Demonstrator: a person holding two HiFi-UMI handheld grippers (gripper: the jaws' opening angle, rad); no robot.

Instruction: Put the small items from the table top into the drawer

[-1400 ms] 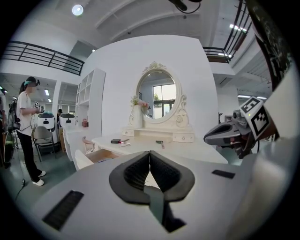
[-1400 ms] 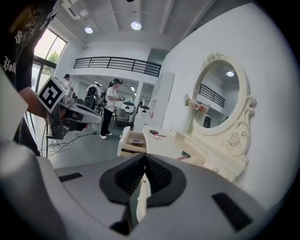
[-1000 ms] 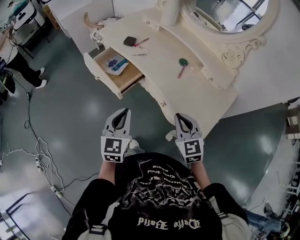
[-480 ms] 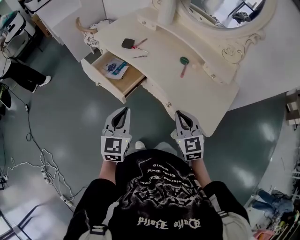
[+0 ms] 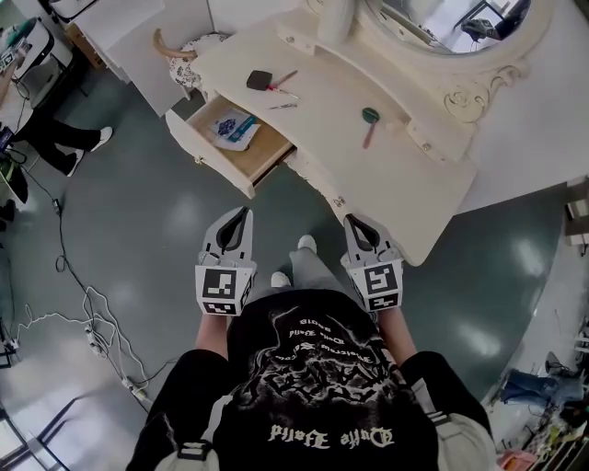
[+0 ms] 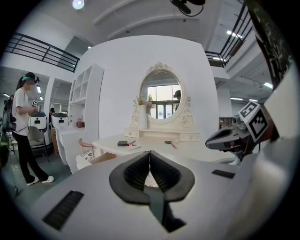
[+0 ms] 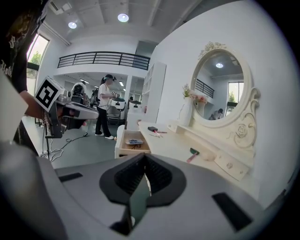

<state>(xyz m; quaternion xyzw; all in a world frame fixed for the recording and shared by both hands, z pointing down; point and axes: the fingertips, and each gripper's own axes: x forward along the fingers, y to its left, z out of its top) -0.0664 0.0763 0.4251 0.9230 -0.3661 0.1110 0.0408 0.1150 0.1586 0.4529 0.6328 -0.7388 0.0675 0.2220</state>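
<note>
A cream dressing table (image 5: 405, 198) stands ahead of me with its left drawer (image 5: 260, 158) pulled open and a blue-printed packet (image 5: 232, 127) lying inside. On the top lie a black box (image 5: 260, 80), a red pen (image 5: 282, 80), a thin silver item (image 5: 283, 106) and a green-headed brush (image 5: 370, 123) with a pink handle. My left gripper (image 5: 244, 214) and right gripper (image 5: 352, 224) hang over the floor short of the table, both shut and empty. The right gripper view shows the drawer (image 7: 133, 141), the box (image 7: 152, 128) and the brush (image 7: 193, 153) beyond its shut jaws.
An oval mirror (image 5: 442, 28) and a white vase (image 5: 333, 23) stand at the table's back. A chair (image 5: 189, 55) sits left of the table. Cables (image 5: 78, 304) trail over the green floor at left, where a person (image 7: 104, 105) stands. My leg (image 5: 311, 269) shows between the grippers.
Both grippers have drifted a little toward the table, still shut. My leg and shoes have stepped forward into view between them.
</note>
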